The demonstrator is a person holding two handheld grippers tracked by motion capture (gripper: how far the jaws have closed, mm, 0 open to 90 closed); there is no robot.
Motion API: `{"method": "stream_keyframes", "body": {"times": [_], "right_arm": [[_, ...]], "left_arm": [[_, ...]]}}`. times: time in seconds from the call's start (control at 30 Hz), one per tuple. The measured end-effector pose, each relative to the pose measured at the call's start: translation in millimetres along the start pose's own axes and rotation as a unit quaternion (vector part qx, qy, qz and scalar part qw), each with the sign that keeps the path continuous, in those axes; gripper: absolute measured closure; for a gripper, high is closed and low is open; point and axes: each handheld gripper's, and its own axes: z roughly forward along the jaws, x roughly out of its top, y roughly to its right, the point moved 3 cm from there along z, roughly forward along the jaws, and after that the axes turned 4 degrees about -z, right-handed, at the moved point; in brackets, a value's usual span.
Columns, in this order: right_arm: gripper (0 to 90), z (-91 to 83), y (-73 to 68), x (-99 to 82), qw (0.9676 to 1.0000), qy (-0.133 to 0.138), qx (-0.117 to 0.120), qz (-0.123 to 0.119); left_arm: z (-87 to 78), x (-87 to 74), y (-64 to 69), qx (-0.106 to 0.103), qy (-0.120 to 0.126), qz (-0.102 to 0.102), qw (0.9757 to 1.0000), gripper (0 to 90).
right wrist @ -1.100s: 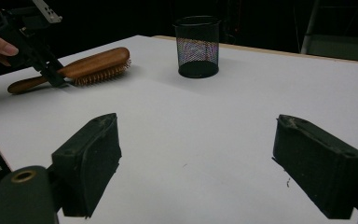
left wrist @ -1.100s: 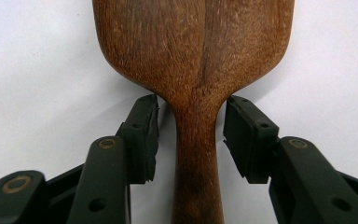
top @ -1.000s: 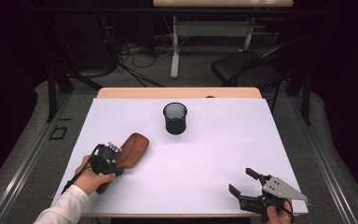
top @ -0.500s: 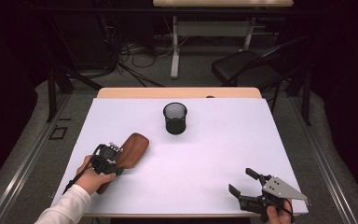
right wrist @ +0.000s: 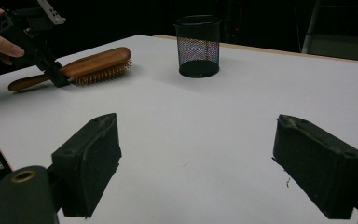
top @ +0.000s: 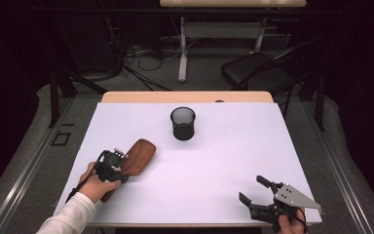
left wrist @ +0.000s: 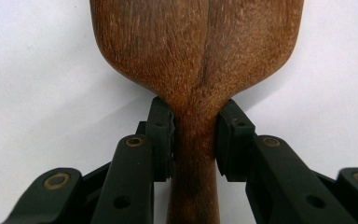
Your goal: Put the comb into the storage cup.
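Note:
A wooden hairbrush (top: 140, 154) lies bristles down on the white table (top: 224, 161), at the front left. My left gripper (top: 119, 170) is shut on its narrow neck, where the handle meets the head. In the left gripper view both pads press the sides of the hairbrush (left wrist: 196, 46), with the left gripper (left wrist: 195, 135) low over the table. From the right gripper view I see the hairbrush (right wrist: 95, 63) and the left gripper (right wrist: 51, 70) at far left. My right gripper (top: 252, 188) stands open near the front right edge, and the right gripper (right wrist: 198, 163) holds nothing.
A black mesh cup (top: 182, 123) stands upright at the table's middle back; the same mesh cup (right wrist: 198, 45) is ahead of the right gripper. A dark chair (top: 258, 73) and a desk frame stand beyond the far edge.

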Motion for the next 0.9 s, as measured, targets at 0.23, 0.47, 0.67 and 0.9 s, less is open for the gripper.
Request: {"method": "stream_keyframes", "body": {"times": [0.23,0.47,0.67,0.9], "right_arm": [[14.1,-0.1,0.1,0.0,1.0000,0.000,-0.001,0.001],[14.1,-0.2,0.0,0.0,1.0000,0.000,-0.001,0.000],[14.1,-0.3,0.1,0.0,1.0000,0.000,-0.001,0.000],[14.1,-0.6,0.0,0.1,1.0000,0.000,-0.002,-0.001]], "left_arm": [[-0.6,-1.0,0.7,0.003,0.000,-0.002,1.0000,71.3],[-0.7,-1.6,0.8,0.000,0.005,-0.007,1.0000,71.8],[-1.3,-2.5,0.6,-0.006,0.006,-0.011,0.9999,72.3],[-1.5,-4.4,-0.6,-0.010,0.015,-0.012,0.9998,72.5]]}}
